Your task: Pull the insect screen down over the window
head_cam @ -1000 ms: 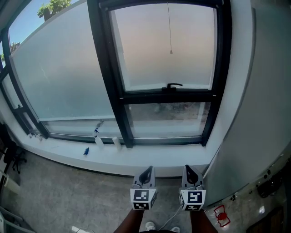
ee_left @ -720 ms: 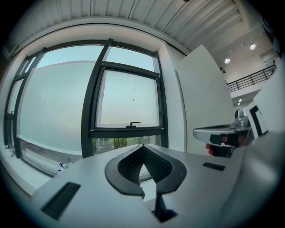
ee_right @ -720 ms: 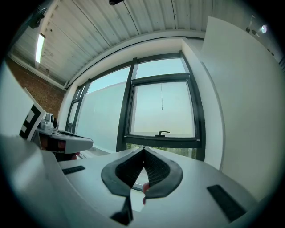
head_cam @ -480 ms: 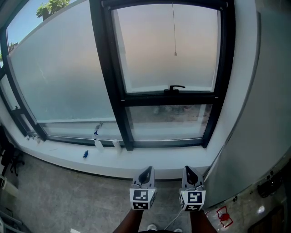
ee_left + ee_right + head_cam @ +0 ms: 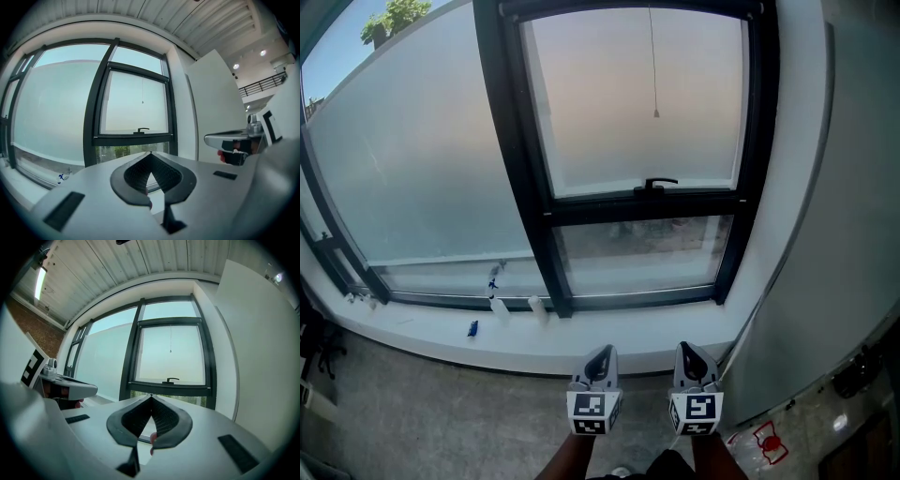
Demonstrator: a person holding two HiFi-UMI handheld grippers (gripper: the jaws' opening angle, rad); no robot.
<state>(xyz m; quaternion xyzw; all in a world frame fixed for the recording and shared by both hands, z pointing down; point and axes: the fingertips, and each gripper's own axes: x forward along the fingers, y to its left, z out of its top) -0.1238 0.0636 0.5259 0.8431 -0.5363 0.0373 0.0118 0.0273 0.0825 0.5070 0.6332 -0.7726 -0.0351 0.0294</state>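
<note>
A black-framed window [image 5: 643,202] stands ahead, with a thin pull cord [image 5: 654,66] hanging down its upper pane and ending in a small knob [image 5: 656,114]. A black handle [image 5: 655,184] sits on the sash's lower bar. The same cord [image 5: 170,339] and handle [image 5: 171,379] show in the right gripper view, and the cord [image 5: 142,91] in the left gripper view. My left gripper [image 5: 602,354] and right gripper [image 5: 688,351] are held side by side low in the head view, well short of the window. Both are shut with nothing between the jaws.
A white sill [image 5: 609,334] runs under the window, with small white and blue items [image 5: 492,295] on its left part. A large frosted pane [image 5: 422,159] lies to the left. A white wall panel [image 5: 834,216] stands close on the right, concrete floor [image 5: 412,412] below.
The window has shifted slightly in the head view as I move; both grippers keep their places at the bottom of the view, still shut.
</note>
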